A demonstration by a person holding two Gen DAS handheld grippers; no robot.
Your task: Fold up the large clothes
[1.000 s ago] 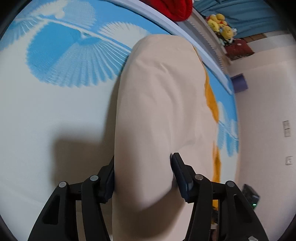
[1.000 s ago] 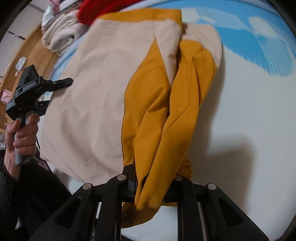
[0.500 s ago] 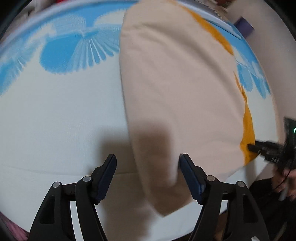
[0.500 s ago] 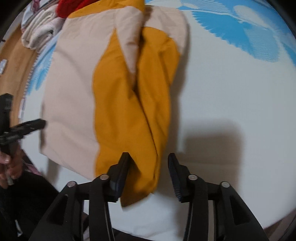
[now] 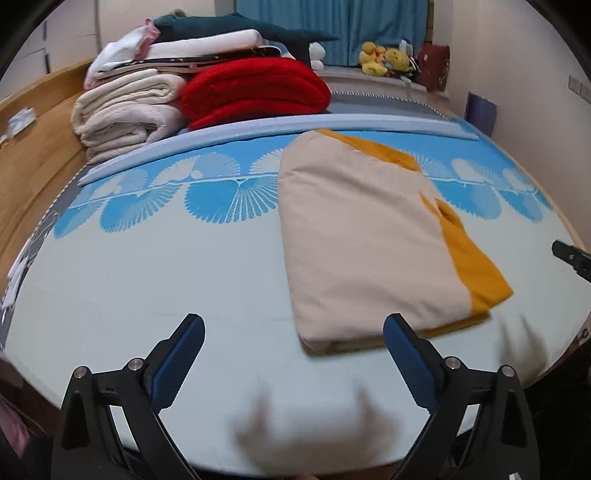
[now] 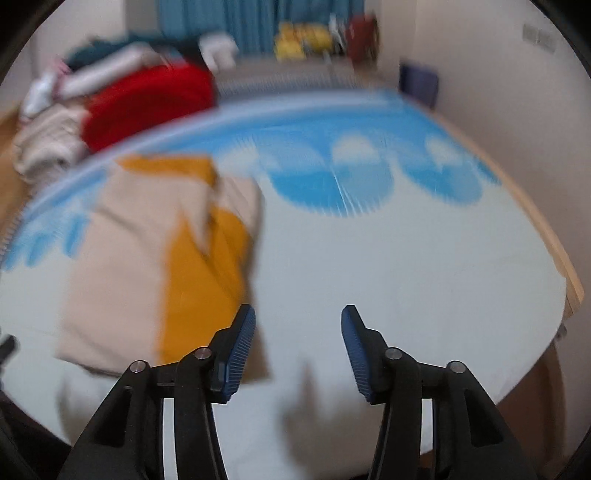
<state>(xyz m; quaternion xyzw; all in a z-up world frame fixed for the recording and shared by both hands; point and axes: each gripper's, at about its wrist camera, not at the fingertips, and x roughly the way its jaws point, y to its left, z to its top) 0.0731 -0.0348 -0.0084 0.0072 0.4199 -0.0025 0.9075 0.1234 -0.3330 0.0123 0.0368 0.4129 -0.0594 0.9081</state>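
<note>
the garment, beige with mustard panels, lies folded into a long rectangle on the bed. it runs from the blue fan-patterned band near the bed's far edge down toward the near edge, right of the bed's middle in the left wrist view. its mustard parts show along its right side and at its far end. its near end stops just short of the bed's near edge.

the left tongs hang above the near edge of the bed, jaws spread wide and opening, with nothing pinched. the garment's near left corner shows in the gap between the blue pads, but they do not press on it.

the right tongs also hang over the near edge, to the right of the garment, jaws apart and opening, with only bare sheet between them. this view is blurred. the garment's near right corner sits just behind the left pad, apart from it as far as the blur lets one tell. a black tip of the right tongs shows at the right edge of the left wrist view.

at the bed's far left corner, behind the garment, lies a stack of folded blankets, pale ones next to a red one. yellow plush toys sit farther back before a blue curtain.
</note>
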